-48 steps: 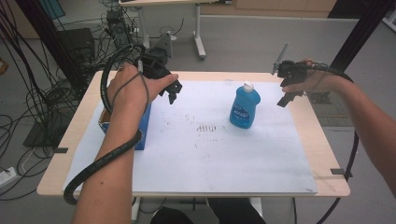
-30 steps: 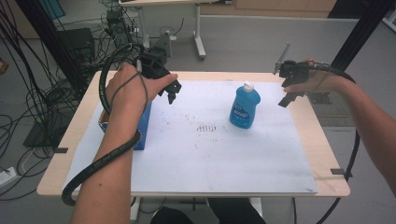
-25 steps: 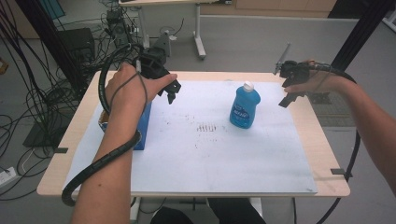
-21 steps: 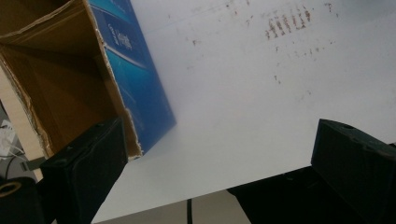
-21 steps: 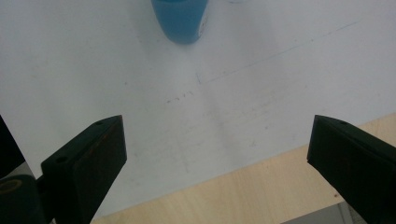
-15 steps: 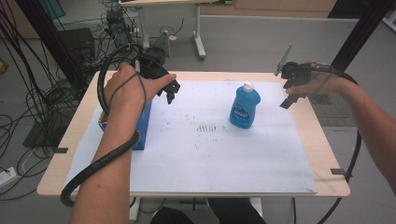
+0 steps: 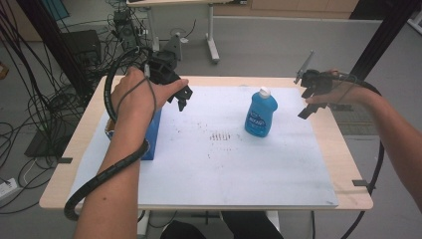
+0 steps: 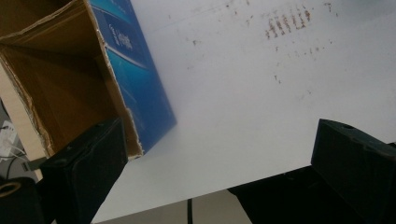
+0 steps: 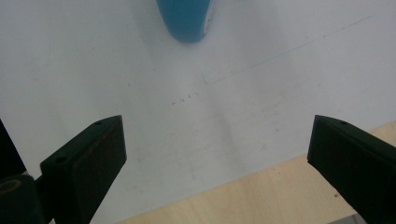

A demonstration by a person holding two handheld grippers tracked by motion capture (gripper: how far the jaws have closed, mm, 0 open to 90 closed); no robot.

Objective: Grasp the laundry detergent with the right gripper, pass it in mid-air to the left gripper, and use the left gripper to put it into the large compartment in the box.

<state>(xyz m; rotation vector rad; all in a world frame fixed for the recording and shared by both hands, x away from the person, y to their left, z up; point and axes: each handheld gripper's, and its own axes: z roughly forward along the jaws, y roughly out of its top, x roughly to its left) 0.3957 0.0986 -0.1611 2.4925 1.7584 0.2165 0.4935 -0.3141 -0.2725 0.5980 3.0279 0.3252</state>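
A blue bottle with a white cap (image 7: pixel 261 113) stands upright on the white sheet (image 7: pixel 214 164), right of its middle. Its base (image 9: pixel 186 18) shows at the top of the right gripper view. My right gripper (image 7: pixel 312 102) hovers open to the right of the bottle, near the table's right edge, with nothing between its jaws (image 9: pixel 217 154). An open blue cardboard box (image 7: pixel 149 137) lies at the left of the sheet, its brown inside (image 8: pixel 51 79) facing me. My left gripper (image 7: pixel 181 97) hovers open above the box's far end, holding nothing (image 8: pixel 215 163).
The wooden table (image 7: pixel 348 149) has bare margins around the sheet. Dark smudges (image 7: pixel 219 137) mark the sheet's middle. Beyond the table stand another desk's legs (image 7: pixel 211 35), a black case (image 7: pixel 82 45) and tangled cables on the floor at the left (image 7: pixel 40 104).
Almost nothing has changed. The right gripper has drifted very slightly to the right; the left gripper, bottle and box stay put.
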